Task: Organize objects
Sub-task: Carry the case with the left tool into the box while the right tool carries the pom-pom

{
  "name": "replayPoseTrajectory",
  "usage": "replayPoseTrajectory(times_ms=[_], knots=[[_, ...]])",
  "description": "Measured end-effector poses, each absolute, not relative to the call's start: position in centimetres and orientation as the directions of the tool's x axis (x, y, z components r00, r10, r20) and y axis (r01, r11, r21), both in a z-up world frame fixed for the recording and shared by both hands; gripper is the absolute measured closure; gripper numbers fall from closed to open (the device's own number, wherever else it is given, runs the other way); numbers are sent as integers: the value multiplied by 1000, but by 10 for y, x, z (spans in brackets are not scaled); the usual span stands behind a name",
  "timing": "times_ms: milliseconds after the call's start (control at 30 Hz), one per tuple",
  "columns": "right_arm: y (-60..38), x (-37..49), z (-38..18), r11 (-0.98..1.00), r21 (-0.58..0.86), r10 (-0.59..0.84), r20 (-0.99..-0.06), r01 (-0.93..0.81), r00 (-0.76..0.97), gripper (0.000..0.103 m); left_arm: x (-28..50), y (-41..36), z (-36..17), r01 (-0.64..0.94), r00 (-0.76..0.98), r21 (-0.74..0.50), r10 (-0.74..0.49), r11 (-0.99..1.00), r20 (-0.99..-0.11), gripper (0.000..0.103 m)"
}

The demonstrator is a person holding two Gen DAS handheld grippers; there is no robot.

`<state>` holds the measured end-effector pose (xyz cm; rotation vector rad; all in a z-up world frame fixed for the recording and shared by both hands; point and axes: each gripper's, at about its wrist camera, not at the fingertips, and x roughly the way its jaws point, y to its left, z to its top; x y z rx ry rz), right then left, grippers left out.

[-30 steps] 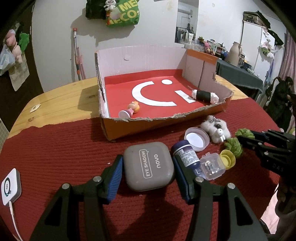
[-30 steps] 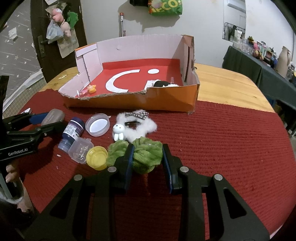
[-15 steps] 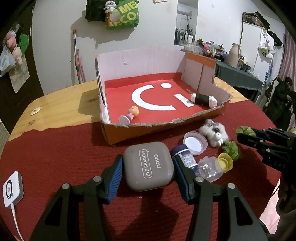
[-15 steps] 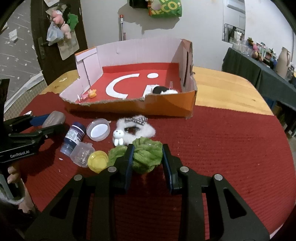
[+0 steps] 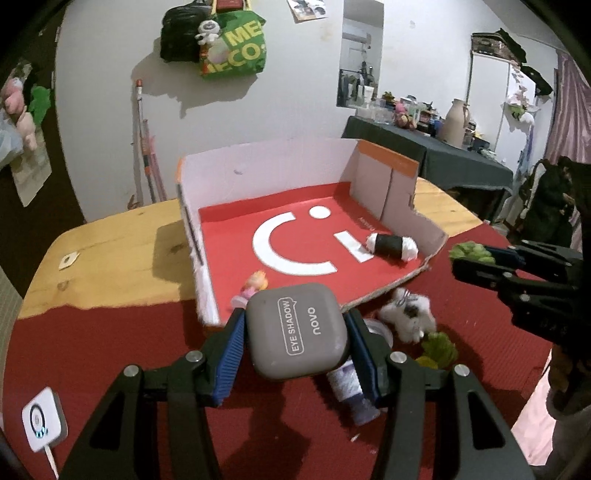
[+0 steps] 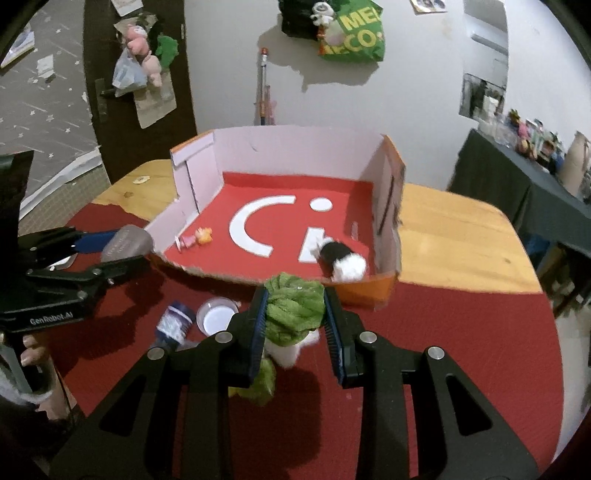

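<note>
between the blue pads of my left tool [image 5: 295, 356] sits a grey eye shadow case [image 5: 297, 329], clamped on both sides and held above the red mat [image 5: 110, 339], just short of the near torn edge of the cardboard box [image 5: 258, 173]. under and to the right of it lie a small dark bottle [image 5: 351, 391], a round white lid [image 6: 217, 316] and a fluffy white toy [image 5: 408, 319], all on the mat. a white charger [image 5: 43, 422] rests at the mat's left edge.

my right tool [image 6: 295, 325] is shut on a green scrunchie [image 6: 293, 308], lifted off the mat, close to the box's front wall near its right corner. a second bit of green fabric [image 6: 263, 380] hangs below the left finger, and i cannot tell whether it is part of the same piece.

inside the box, on its red floor, a small pink and orange figure [image 6: 195, 238] lies near the front left, and a black and white roll [image 6: 341, 258] lies by the right wall. the box stands partly on the mat, partly on the wooden bench [image 6: 458, 243]. a green bag [image 6: 352, 35] hangs on the wall behind.
</note>
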<state>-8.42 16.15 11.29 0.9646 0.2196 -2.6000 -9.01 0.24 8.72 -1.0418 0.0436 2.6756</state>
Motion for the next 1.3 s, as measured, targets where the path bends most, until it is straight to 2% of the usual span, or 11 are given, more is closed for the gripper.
replayPoseTrajectory(times_ms=[167,433,767,1300], knots=[[149,-110,110,-905,-9,-305,-684,426,-663,75,-117,12,85,-294,-666,-69,256,-953,-701,47],[135,-163,85,-878,19,-313,-779,479,-543,75,-160,24,65,-345,-561,-91,283,-934,-778,47],[127,-196,59,-847,52,-316,-850,529,-422,75,-197,35,46,-391,-476,-103,297,-915,-828,47],[131,-200,51,-839,64,-324,-857,541,-401,74,-205,43,33,-425,-451,-68,276,-903,-849,47]])
